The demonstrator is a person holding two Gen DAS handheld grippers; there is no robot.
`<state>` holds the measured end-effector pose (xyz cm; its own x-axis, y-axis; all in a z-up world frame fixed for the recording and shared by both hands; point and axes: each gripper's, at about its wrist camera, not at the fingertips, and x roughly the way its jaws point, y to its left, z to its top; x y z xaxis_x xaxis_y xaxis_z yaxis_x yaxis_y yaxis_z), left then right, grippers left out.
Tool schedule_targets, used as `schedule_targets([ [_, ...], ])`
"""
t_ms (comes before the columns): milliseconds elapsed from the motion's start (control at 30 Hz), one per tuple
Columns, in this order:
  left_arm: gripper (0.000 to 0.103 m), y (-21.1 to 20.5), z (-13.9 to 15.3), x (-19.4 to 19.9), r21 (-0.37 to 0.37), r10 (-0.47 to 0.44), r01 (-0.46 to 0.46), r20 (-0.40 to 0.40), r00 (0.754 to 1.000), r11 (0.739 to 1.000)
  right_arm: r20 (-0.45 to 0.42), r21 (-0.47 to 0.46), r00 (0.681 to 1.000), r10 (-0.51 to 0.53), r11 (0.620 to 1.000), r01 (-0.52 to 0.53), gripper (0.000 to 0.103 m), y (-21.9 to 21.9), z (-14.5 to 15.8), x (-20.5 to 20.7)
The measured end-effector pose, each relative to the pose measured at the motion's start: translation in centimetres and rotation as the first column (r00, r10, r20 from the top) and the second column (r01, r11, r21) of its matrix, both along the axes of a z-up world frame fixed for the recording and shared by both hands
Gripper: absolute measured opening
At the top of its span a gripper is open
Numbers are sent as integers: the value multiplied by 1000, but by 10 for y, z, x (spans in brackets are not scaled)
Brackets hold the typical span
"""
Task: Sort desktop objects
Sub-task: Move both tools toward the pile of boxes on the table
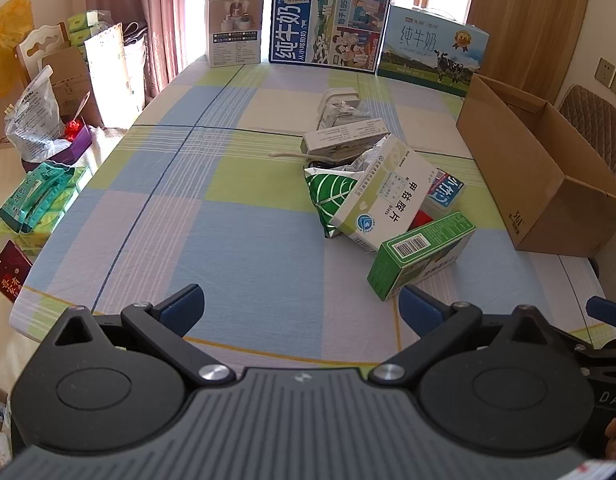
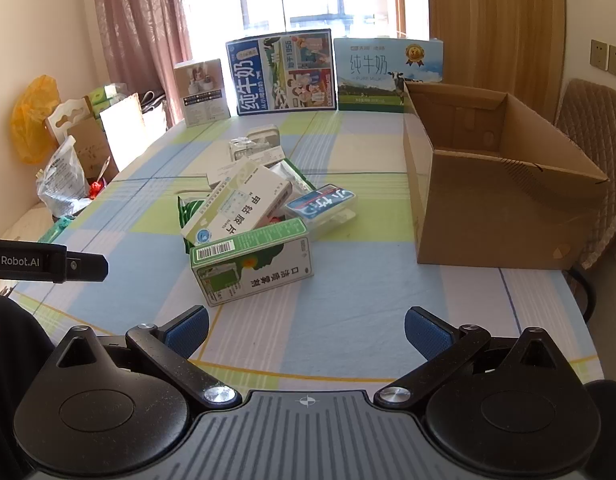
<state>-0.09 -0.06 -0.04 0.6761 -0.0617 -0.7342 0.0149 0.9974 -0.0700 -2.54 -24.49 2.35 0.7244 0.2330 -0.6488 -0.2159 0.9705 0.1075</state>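
A pile of small objects lies mid-table: a green box [image 1: 422,258] [image 2: 253,266] nearest me, a white medicine box [image 1: 384,196] [image 2: 237,204] leaning on it, a green leaf-print pouch [image 1: 328,192], a blue-and-white pack [image 1: 446,192] [image 2: 322,204] and more white boxes [image 1: 344,138] behind. An open cardboard box [image 1: 548,176] [image 2: 504,184] stands to the right. My left gripper [image 1: 301,306] is open and empty near the table's front edge. My right gripper [image 2: 305,330] is open and empty, just short of the green box.
Three tall cartons [image 1: 330,24] [image 2: 281,76] stand along the table's far edge. The table has a checked cloth [image 1: 187,208]. Bags and boxes [image 1: 47,120] crowd the floor on the left. A chair [image 2: 596,136] stands behind the cardboard box.
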Motion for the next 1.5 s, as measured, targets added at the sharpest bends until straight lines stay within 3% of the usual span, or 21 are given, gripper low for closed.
schedule_targets([
  [767, 102, -2, 0, 1, -5, -7, 7, -8, 1000, 1000, 3, 1, 1000, 3, 1000, -3, 101, 0, 0, 0],
  [1133, 102, 6, 3, 2, 11, -61, 61, -2, 998, 998, 90, 10, 992, 85, 996, -86, 101, -2, 6, 6],
  [1367, 102, 16, 11, 13, 71, -122, 121, 8, 993, 990, 68, -27, 990, 125, 992, -124, 101, 3, 2, 17],
  [1500, 102, 17, 14, 21, 125, -186, 183, 10, 983, 975, 67, -66, 975, 211, 976, -206, 101, 12, 2, 27],
])
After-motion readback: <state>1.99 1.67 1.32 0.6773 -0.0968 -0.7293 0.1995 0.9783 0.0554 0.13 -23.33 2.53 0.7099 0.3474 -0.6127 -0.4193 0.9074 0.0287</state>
